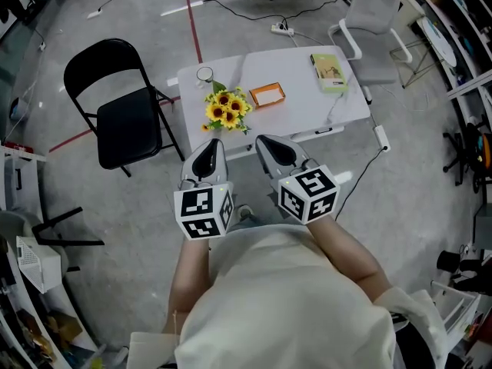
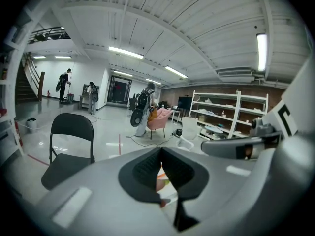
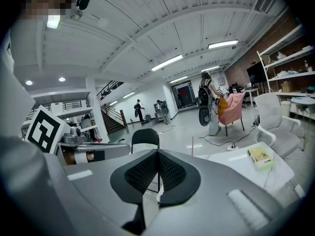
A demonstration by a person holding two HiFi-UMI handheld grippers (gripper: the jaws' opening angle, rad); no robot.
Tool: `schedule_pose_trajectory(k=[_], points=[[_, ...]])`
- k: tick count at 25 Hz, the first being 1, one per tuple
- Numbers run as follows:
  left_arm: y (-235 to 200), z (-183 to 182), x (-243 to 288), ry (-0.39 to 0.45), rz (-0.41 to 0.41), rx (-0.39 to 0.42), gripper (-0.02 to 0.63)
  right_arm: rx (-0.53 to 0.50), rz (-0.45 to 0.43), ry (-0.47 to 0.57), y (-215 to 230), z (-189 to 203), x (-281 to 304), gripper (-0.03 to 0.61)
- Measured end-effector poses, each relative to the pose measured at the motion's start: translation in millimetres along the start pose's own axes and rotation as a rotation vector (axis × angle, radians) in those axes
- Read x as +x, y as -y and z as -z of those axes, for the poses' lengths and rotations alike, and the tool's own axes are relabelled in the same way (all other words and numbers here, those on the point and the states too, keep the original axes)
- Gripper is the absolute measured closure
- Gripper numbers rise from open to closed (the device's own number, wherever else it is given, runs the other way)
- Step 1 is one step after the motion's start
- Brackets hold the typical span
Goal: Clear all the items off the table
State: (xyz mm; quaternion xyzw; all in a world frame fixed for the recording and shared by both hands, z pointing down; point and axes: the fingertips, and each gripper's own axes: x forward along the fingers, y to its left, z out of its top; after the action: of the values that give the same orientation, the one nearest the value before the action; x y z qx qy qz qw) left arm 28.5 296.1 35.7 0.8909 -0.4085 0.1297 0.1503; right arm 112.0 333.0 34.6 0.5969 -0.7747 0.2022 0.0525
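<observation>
Grey concrete floor, white rectangular table (image 1: 300, 68) ahead of you. Yellow sunflower bunch (image 1: 227, 110) at table's near-left corner. Small clear round glass (image 1: 204, 74) at far-left corner. Orange-rimmed flat box (image 1: 267, 95) just right of flowers. Pale green book (image 1: 328, 72) at far-right corner. Your left gripper (image 1: 214, 141) and right gripper (image 1: 262, 138) hover by near edge, jaws pressed together, nothing between. Black folding chair (image 1: 123, 110) left of table.
</observation>
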Motion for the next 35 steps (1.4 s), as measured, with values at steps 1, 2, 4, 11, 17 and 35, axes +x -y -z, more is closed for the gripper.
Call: schedule_pose_trajectory(k=[1, 2, 4, 11, 17, 35], points=[[-2, 1, 1, -0.004, -0.002, -0.002, 0.604, 0.001, 0.003, -0.005, 1, 1, 1, 0.581], [-4, 1, 2, -0.009, -0.003, -0.002, 0.604, 0.002, 0.006, -0.009, 3, 1, 2, 0.581], [-8, 2, 4, -0.017, -0.008, -0.005, 0.604, 0.004, 0.01, -0.016, 6, 2, 5, 0.581], [-23, 14, 13, -0.047, -0.037, -0.035, 0.604, -0.004, 0.021, -0.063, 17, 14, 20, 0.581], [-38, 24, 35, -0.068, -0.067, -0.064, 0.604, -0.029, 0.013, -0.115, 40, 28, 49, 0.581], [-88, 84, 125, -0.184, -0.151, -0.13, 0.604, -0.017, 0.003, -0.279, 125, 95, 145, 0.528]])
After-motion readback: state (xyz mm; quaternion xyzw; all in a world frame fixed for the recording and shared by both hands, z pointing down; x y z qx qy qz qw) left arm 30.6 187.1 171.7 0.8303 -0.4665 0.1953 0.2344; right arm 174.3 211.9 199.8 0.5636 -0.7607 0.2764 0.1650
